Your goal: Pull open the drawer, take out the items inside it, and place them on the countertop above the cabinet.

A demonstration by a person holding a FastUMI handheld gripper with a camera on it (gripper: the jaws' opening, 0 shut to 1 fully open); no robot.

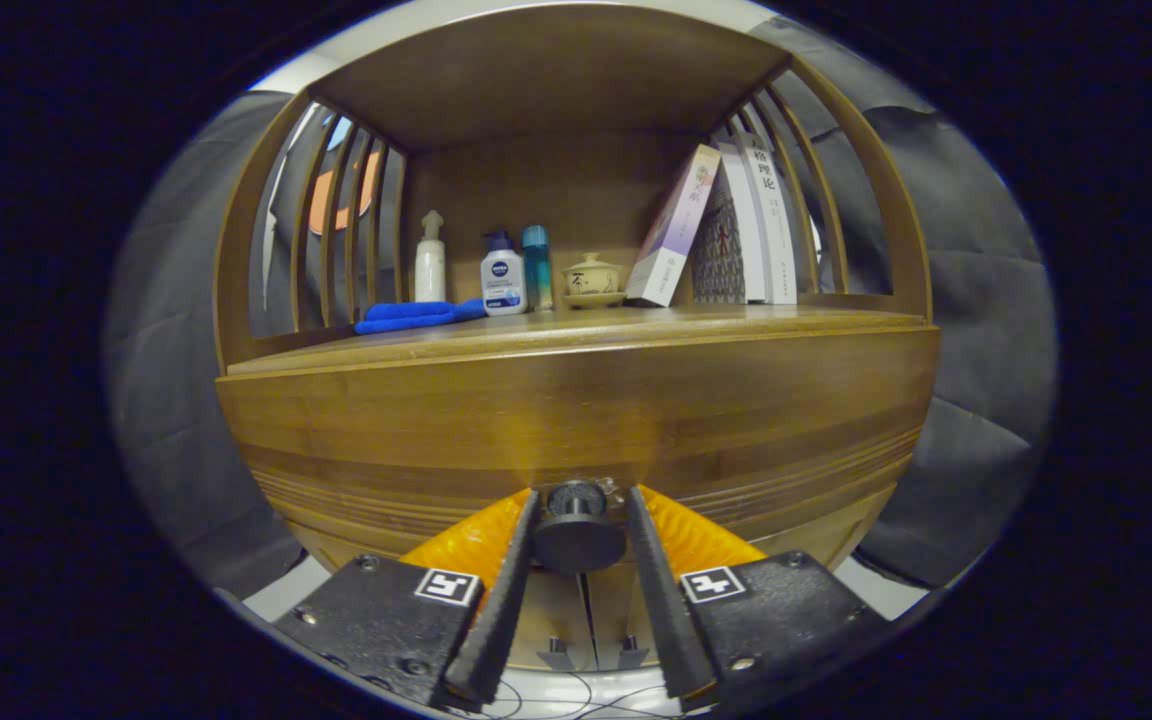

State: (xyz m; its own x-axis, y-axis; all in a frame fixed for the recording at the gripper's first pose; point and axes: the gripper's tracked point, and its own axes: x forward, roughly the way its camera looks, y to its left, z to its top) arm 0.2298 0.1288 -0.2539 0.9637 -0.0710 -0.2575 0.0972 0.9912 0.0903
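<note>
1. One relation decides the coming move: the drawer's knob (577,528) sits squarely between the two fingers of the claw (581,500), at lower centre of the frame, its round disc facing the camera and its stem running straight back into the drawer front (576,420).
2. The claw is parted around the knob. The fingers flank the disc closely on either side, but I cannot tell whether both press on it; it reads as bracketed, not firmly clenched.
3. The drawer looks closed, its front flush under the bench (576,335), so the items inside are hidden.
4. Judged from this, the pull should run straight back along the knob's stem, toward the camera, once the fingers close on the disc.
5. On the bench above, at mid-frame, stand bottles (503,274), a blue cloth (416,315), a lidded cup (593,275) and leaning books (726,225), leaving bare wood near the front edge.
</note>
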